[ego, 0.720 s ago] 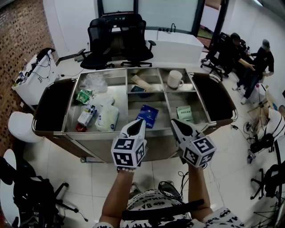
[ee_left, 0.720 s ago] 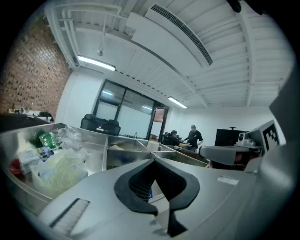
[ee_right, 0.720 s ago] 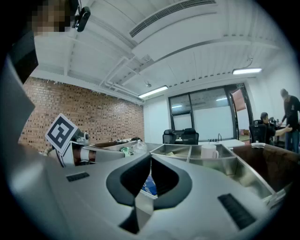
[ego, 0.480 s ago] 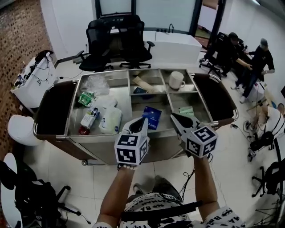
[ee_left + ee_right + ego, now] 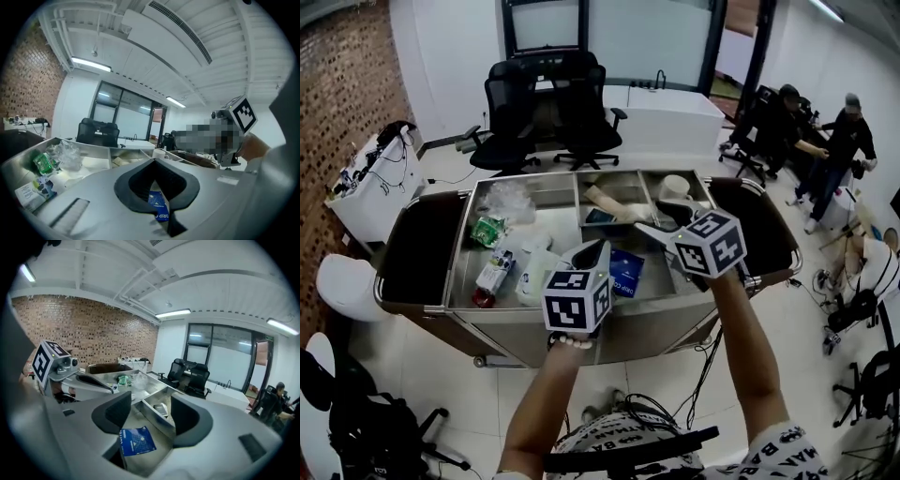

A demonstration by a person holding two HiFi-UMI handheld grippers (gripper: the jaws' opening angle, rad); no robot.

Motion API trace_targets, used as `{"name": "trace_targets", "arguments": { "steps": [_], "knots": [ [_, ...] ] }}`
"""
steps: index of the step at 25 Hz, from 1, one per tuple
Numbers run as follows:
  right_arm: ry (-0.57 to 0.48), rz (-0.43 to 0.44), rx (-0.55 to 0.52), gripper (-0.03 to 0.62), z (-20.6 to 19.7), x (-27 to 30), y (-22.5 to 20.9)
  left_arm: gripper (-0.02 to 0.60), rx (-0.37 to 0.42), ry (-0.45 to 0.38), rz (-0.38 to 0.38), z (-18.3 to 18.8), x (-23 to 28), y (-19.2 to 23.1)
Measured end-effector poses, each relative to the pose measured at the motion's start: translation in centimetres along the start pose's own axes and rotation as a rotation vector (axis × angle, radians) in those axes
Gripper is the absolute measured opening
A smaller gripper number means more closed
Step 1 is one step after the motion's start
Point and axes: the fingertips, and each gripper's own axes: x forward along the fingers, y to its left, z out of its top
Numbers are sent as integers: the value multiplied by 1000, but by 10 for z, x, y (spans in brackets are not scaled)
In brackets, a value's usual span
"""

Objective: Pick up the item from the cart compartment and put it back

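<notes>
My left gripper (image 5: 592, 249) has hardly moved over the last moment. It sits at the 6 o'clock edge of the stainless-steel cart (image 5: 534, 311) with its jaws closed tip to tip and nothing in them. The flat blue packet (image 5: 625, 270) only shows through the hollow behind the pads.

The real change is on the right. My right gripper (image 5: 662, 223) has left the near rim and swung in over the cart toward 1 o'clock. Its jaws are spread as wide as they go and hold nothing. In the right gripper view the blue packet lies low between the open jaws and well apart from them. I take this as the approach for the pick, with the descent still to make.

The large left compartment holds several things:
- a crumpled clear plastic bag (image 5: 504, 197) at 11 o'clock
- a green sachet (image 5: 487, 230) below it
- a small white carton (image 5: 494, 273)
- a white pouch (image 5: 534, 274) toward 7 o'clock

The far middle compartment has a beige glove-like piece (image 5: 609, 202) over something dark. The near middle compartment holds the blue packet, lying flat and untouched. At 1 o'clock the far right compartment holds a white mug (image 5: 675, 187), partly behind my right gripper. The near right compartment is hidden under that gripper and arm.
</notes>
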Motion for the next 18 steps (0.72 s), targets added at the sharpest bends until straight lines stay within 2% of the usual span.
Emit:
{"name": "trace_targets", "arguments": {
  "steps": [5,10,14,18],
  "knots": [
    [80,10,-63,279,19,37,-24,2,-6,7,32,11,19,14],
    [236,67,-106,279,7,90,-49,2,-49,9,45,17,39,31],
    [341,108,-92,279,-11,131,-66,2,-63,33,67,16,58,46],
    [391,145,-29,279,-34,165,-77,2,-78,76,99,9,71,57]
  ]
}}
